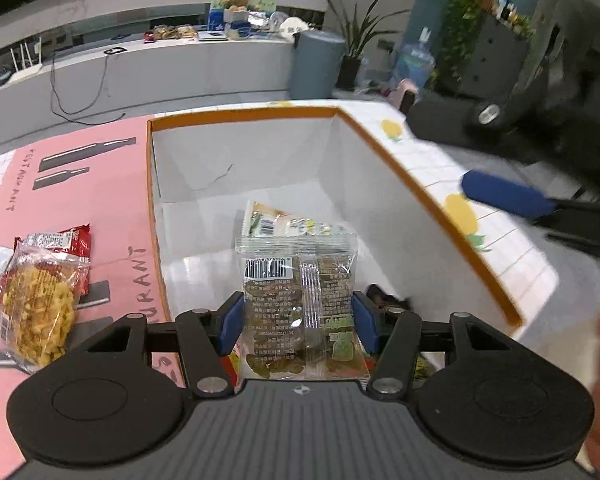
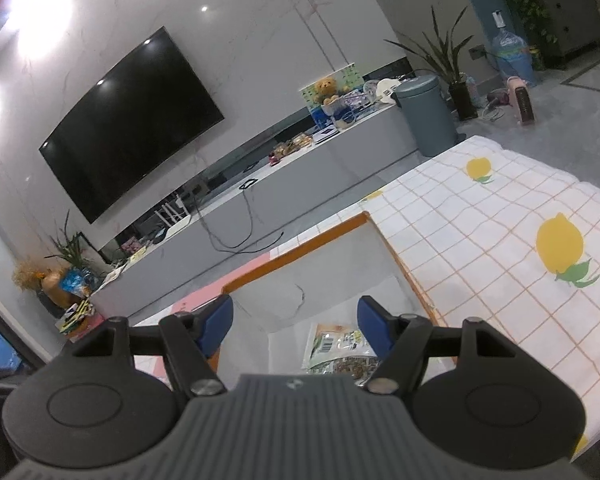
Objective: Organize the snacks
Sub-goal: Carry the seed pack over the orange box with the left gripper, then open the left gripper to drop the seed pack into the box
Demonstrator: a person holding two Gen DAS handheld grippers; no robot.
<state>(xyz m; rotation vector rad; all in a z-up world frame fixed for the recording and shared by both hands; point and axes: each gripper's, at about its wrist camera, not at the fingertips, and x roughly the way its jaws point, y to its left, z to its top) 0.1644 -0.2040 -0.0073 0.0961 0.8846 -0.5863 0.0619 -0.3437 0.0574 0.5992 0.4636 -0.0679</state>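
A clear plastic snack packet with a barcode label [image 1: 300,304] is clamped between the blue pads of the left gripper [image 1: 299,322], held above the white cardboard box with an orange rim [image 1: 400,168]. The box stands on a worktop under a white checked lemon-print cloth [image 2: 500,240], with another green-and-white snack packet [image 1: 276,220] lying inside. The right gripper [image 2: 296,326] hangs over the box, fingers apart and holding nothing. Left of the box, a clear bag of yellow noodle crisps [image 1: 40,312] lies on a pink printed sheet [image 1: 84,208].
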